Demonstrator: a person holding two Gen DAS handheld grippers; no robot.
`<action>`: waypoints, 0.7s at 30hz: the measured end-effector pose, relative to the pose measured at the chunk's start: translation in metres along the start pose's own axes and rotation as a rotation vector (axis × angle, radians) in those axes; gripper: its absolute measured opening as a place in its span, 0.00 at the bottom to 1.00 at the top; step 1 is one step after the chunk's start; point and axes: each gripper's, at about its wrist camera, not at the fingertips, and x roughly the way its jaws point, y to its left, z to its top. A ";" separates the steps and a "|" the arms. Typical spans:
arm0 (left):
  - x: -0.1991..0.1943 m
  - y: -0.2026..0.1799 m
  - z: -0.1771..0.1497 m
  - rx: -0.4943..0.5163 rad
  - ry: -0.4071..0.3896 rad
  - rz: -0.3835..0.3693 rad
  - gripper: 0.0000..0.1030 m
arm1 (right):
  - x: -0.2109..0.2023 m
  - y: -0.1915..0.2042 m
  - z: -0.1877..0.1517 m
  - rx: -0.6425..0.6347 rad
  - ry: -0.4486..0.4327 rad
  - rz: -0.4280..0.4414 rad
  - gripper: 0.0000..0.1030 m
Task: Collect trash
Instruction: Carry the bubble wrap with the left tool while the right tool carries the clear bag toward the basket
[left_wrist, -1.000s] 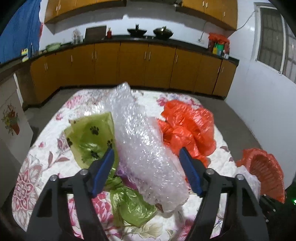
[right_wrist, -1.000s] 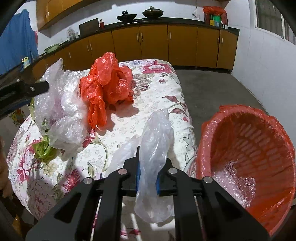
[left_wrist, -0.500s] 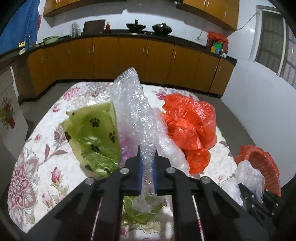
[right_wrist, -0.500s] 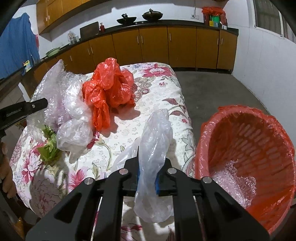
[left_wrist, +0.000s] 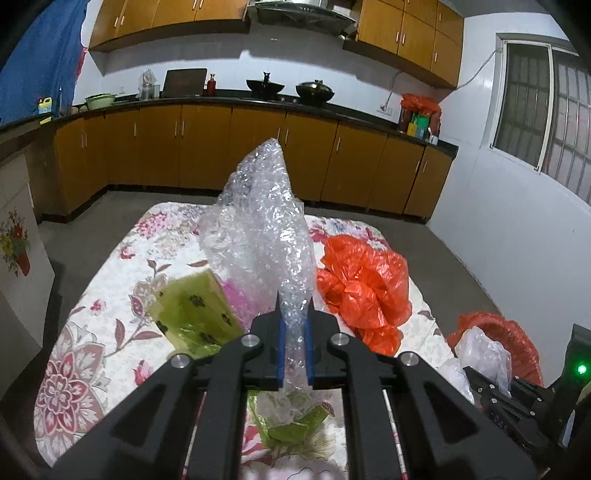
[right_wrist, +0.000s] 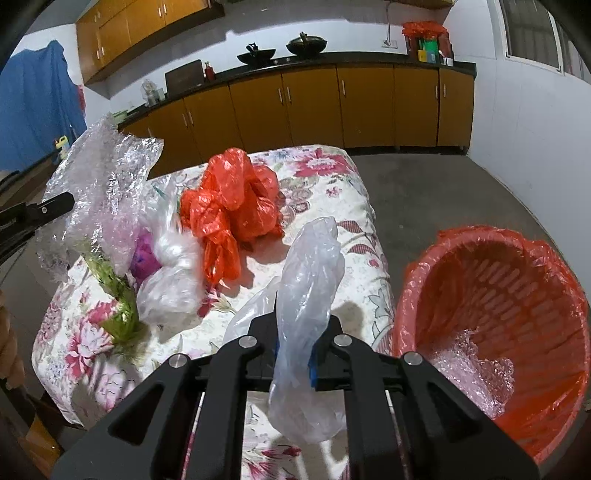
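Bubble wrap (left_wrist: 266, 229) stands up from the left hand-held gripper (left_wrist: 294, 341) — jaws shut on its lower end, most of the sheet clear above the worktop (left_wrist: 110, 295), I judge for carrying. Right hand-held gripper (right_wrist: 294, 345) pinches a clear plastic bag (right_wrist: 306, 280) at its middle, both ends drooping, just left of the red lined basket (right_wrist: 517, 280) beside the worktop — likely next in. More bubble wrap already lies in the basket. Still on the floral cloth: red plastic bag (left_wrist: 364, 284) at right, green paw-print bag (left_wrist: 192, 314) near left, another clear bag (right_wrist: 170, 280) between them.
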 end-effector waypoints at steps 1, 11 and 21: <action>-0.002 0.001 0.001 -0.001 -0.005 0.001 0.09 | -0.001 0.001 0.001 0.000 -0.004 0.002 0.10; -0.023 -0.007 0.010 0.007 -0.043 -0.027 0.09 | -0.020 -0.006 0.012 0.020 -0.064 -0.007 0.10; -0.035 -0.042 0.009 0.041 -0.053 -0.125 0.09 | -0.052 -0.029 0.021 0.042 -0.147 -0.077 0.10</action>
